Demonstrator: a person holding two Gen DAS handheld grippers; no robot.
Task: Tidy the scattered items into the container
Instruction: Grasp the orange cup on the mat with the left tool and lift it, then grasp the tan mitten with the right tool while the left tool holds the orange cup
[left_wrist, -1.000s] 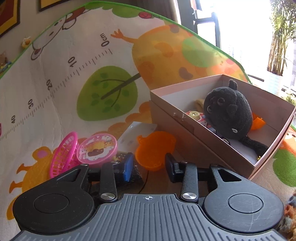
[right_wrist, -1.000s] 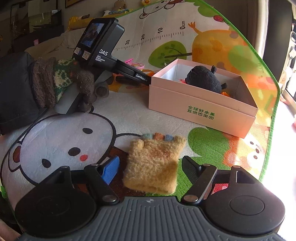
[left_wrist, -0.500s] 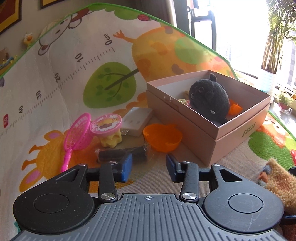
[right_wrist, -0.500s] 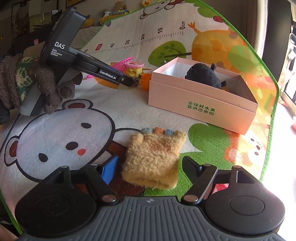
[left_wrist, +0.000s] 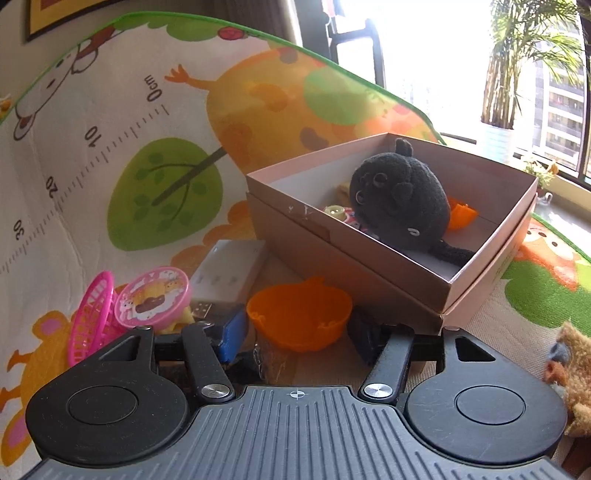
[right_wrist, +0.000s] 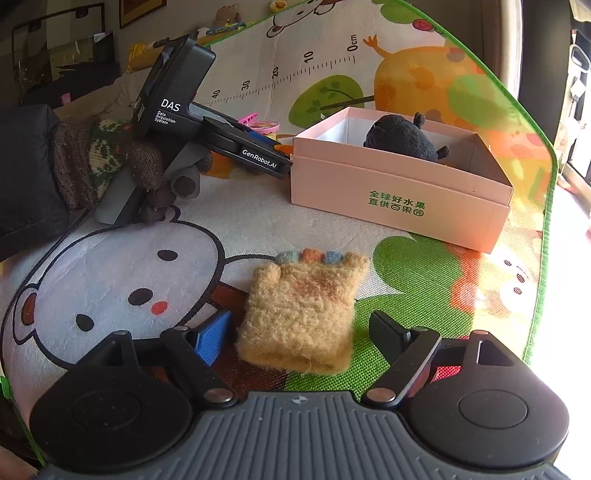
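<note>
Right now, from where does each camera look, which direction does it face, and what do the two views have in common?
Left wrist: low on the mat, facing the orange bowl between the open left gripper; only its own fingers show.
Right wrist: low, nearer the mat's front edge, facing the yellow mitten between the open right gripper; the gloved hand holds the left gripper.
Shared: pink box, black plush.

Strong daylight enters from the far right; the window (left_wrist: 436, 55) is overexposed to white in the left wrist view, and glare washes out the play mat (right_wrist: 517, 280) at the right edge in the right wrist view. Near foreground is shaded. Fisheye distortion bends the edges. Focus is acceptable, edges slightly soft.
</note>
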